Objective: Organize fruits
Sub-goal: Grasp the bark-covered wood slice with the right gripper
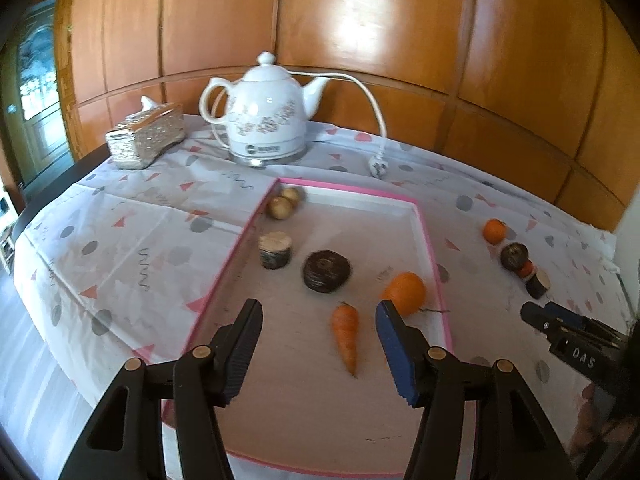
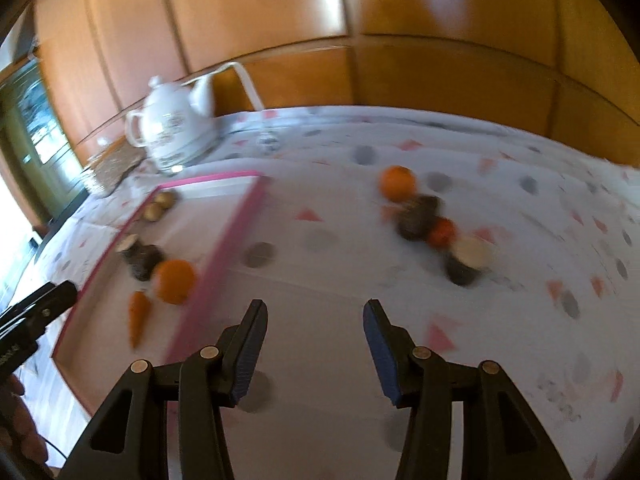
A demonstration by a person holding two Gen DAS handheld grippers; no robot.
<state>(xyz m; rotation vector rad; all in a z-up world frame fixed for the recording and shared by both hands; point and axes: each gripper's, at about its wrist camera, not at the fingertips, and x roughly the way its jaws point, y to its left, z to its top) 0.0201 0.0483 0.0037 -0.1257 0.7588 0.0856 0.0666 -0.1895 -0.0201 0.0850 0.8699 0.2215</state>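
The fruits are in two groups. Inside the pink-edged tray (image 1: 434,248) lie a carrot (image 1: 346,332), a big orange (image 1: 404,293), a dark round fruit (image 1: 326,271), a small stump-shaped piece (image 1: 275,249) and two little brown balls (image 1: 285,202) in the far corner. Out on the counter (image 2: 328,280), well apart from the tray, sits a tight little row: a small orange (image 2: 397,182), a dark fruit (image 2: 420,216), a tiny red one (image 2: 442,232) and a dark piece with a pale top (image 2: 466,261), each touching the next. The right tongs (image 2: 316,344) are spread with nothing between them, above the bare cloth and near that row. The left tongs (image 1: 318,344) are spread too, hanging over the tray with the carrot just past their tips. The row is the tricky part. Since the pieces touch, tongs going for one could bump the next and send a round one rolling across the cloth, maybe off the counter edge. The right view is blurry, so aiming could be off. In the tray, a new piece dropped in could knock the big orange, which sits near the pink edge. The kettle (image 1: 269,120) and its cord (image 1: 374,108) are far back and likely safe.
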